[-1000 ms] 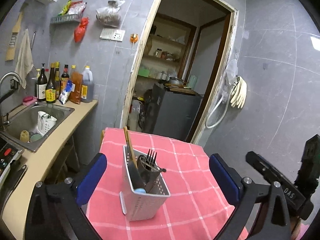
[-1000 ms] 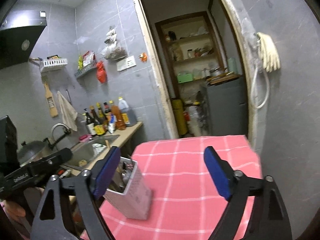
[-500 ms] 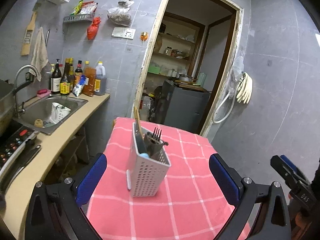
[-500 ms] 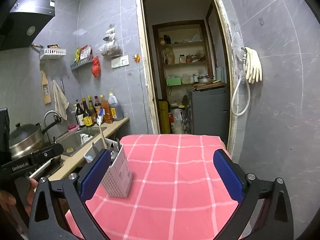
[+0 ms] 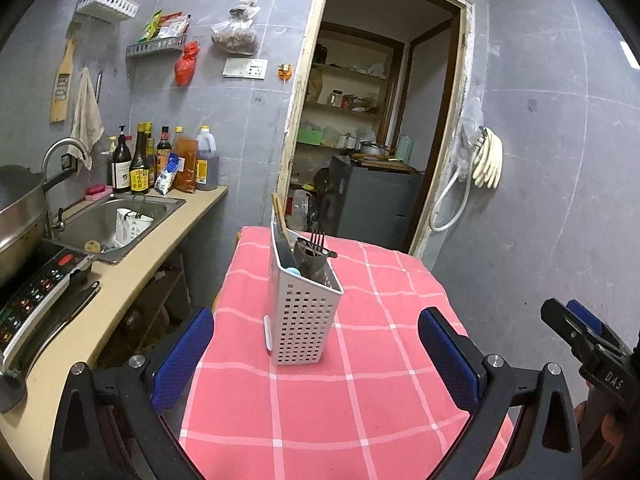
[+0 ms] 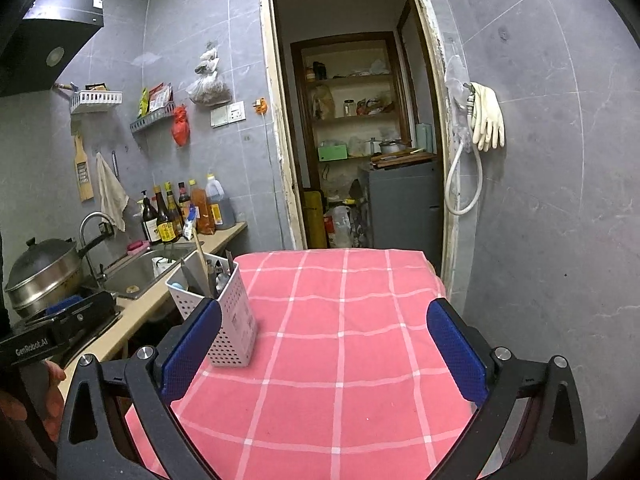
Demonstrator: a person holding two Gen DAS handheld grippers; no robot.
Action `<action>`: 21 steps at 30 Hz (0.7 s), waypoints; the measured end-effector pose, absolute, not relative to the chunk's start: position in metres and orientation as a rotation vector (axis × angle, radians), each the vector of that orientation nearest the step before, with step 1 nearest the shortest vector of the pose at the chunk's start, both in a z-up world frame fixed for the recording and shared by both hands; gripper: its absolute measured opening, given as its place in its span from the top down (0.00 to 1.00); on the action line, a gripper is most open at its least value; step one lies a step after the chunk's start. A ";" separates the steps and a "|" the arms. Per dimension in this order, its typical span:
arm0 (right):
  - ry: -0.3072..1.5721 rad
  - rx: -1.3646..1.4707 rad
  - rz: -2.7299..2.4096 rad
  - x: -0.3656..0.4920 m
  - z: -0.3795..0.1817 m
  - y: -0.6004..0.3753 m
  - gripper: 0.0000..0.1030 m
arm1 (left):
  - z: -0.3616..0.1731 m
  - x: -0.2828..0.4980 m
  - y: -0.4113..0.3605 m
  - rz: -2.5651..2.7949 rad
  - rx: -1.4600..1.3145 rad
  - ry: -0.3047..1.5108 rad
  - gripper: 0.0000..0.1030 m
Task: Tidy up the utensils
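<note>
Landmark here is the white perforated plastic utensil caddy, standing upright on the pink checked tablecloth with nothing touching it. Starting left of it: the beige countertop with the steel sink runs along that side, well apart from it, and a row of dark sauce bottles sits beyond the sink against the grey tiles. Inside the caddy there's a wooden-handled utensil leaning at the back, a dark metal fork with tines up, and something with a light blue end low down; can't make out the rest. The left gripper hovers just in front of the caddy, blue pads spread wide, holding nothing. Off to the right of the caddy, the right gripper is over bare cloth, fingers likewise fully apart and empty, having just finished opening up. Looks to me like everything's already in, so this is probably the tidy-up end of things. If the caddy gets shifted, I'd grab it low across the walls and keep it level, since it's tall and narrow and the handles stick out top-heavy.
</note>
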State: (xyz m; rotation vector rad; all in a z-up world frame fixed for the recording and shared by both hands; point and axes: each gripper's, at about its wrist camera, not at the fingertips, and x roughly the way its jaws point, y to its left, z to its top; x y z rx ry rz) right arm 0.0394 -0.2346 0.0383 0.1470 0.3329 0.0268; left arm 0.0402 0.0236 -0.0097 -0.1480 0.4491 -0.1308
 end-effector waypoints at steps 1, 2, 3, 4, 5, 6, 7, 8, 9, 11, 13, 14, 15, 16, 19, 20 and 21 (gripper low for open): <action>0.339 0.145 0.027 0.039 0.037 -0.234 0.02 | -0.010 0.039 0.022 -0.133 -0.144 0.448 0.00; 0.344 0.144 0.028 0.039 0.036 -0.234 0.02 | -0.010 0.038 0.021 -0.135 -0.140 0.449 0.00; 0.347 0.146 0.029 0.039 0.036 -0.235 0.02 | -0.010 0.036 0.019 -0.136 -0.137 0.450 0.00; 0.348 0.149 0.031 0.039 0.035 -0.236 0.02 | -0.010 0.036 0.018 -0.138 -0.135 0.449 0.00; 0.350 0.150 0.030 0.038 0.035 -0.236 0.02 | -0.010 0.035 0.018 -0.139 -0.133 0.449 0.00; 0.350 0.149 0.028 0.038 0.035 -0.236 0.02 | -0.010 0.034 0.017 -0.140 -0.134 0.448 0.00; 0.350 0.149 0.027 0.037 0.035 -0.237 0.02 | -0.010 0.033 0.017 -0.142 -0.136 0.449 0.00; 0.349 0.149 0.027 0.037 0.035 -0.237 0.02 | -0.011 0.033 0.017 -0.144 -0.139 0.452 0.00; 0.350 0.149 0.028 0.037 0.034 -0.237 0.02 | -0.011 0.033 0.017 -0.144 -0.142 0.455 0.00; 0.353 0.149 0.029 0.037 0.034 -0.238 0.02 | -0.012 0.033 0.018 -0.147 -0.152 0.461 0.00; 0.356 0.152 0.029 0.038 0.035 -0.239 0.02 | -0.013 0.032 0.019 -0.150 -0.160 0.465 0.00; 0.356 0.152 0.029 0.038 0.035 -0.239 0.02 | -0.014 0.032 0.019 -0.149 -0.160 0.465 0.00; 0.358 0.153 0.031 0.038 0.034 -0.239 0.02 | -0.013 0.032 0.019 -0.149 -0.160 0.464 0.00; 0.360 0.153 0.032 0.038 0.034 -0.239 0.02 | -0.014 0.032 0.020 -0.149 -0.161 0.464 0.00; 0.356 0.152 0.033 0.035 0.032 -0.237 0.02 | -0.014 0.032 0.020 -0.147 -0.159 0.463 0.00; 0.356 0.152 0.034 0.035 0.032 -0.236 0.02 | -0.014 0.032 0.021 -0.146 -0.158 0.464 0.00; 0.356 0.152 0.036 0.035 0.032 -0.236 0.02 | -0.014 0.032 0.021 -0.146 -0.159 0.464 0.00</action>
